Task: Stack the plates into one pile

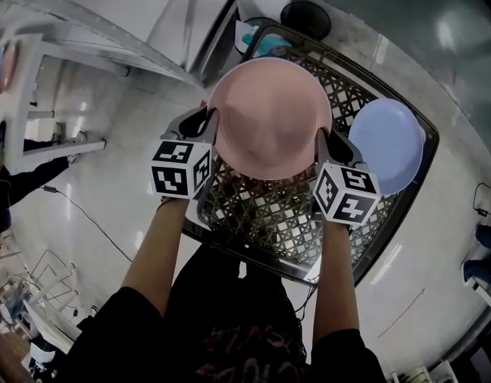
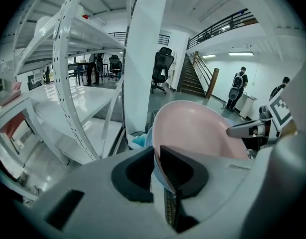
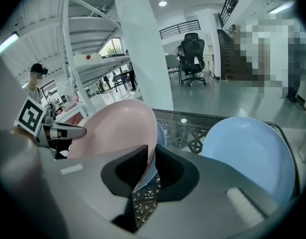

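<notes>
Two-point hold: left gripper (image 2: 156,156) and right gripper (image 3: 152,156) on pink plate (image 1: 269,118)

Found left gripper's jaws pinched on the plate's left rim and right gripper's jaws pinched on its right rim. Saw pink plate held over black lattice basket (image 1: 261,214). Noted blue plate (image 1: 389,142) lying in basket, at right.

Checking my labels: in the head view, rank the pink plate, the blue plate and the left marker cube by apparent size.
1. pink plate, held nearer the camera, so its lead is unsure.
2. blue plate.
3. left marker cube.
</notes>
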The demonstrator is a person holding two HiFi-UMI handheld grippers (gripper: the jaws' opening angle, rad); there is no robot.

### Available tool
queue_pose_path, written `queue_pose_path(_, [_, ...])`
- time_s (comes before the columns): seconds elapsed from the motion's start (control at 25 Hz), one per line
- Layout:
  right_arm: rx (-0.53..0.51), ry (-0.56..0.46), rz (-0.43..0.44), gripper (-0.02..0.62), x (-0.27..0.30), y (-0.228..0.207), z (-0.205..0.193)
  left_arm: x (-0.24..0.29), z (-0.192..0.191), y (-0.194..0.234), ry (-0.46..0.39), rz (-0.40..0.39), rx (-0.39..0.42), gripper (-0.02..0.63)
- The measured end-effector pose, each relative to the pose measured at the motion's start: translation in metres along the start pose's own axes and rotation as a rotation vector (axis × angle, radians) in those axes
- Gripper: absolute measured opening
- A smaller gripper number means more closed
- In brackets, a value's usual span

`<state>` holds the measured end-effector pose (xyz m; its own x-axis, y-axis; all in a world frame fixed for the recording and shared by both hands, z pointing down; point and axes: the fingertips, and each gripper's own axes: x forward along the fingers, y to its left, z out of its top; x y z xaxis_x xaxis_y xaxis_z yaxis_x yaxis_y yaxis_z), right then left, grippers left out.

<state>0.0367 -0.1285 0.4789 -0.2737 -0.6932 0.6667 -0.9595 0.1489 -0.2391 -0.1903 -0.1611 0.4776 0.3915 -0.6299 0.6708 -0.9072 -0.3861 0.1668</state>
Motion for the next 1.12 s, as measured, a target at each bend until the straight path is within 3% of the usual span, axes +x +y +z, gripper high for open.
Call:
queue_pose_path(0.6, [0.016,0.052,-0.023,0.055,0.037,-0.009,-0.002,0.039,-0.006,0.018,0.050,-0.010,-0.013,0.040])
queue_pose_path(1.12, [0.018,0.041,-0.041,0.091,0.041,-0.014,-0.007,0.041,-0.005,0.022,0.012,-0.001,-0.023,0.071])
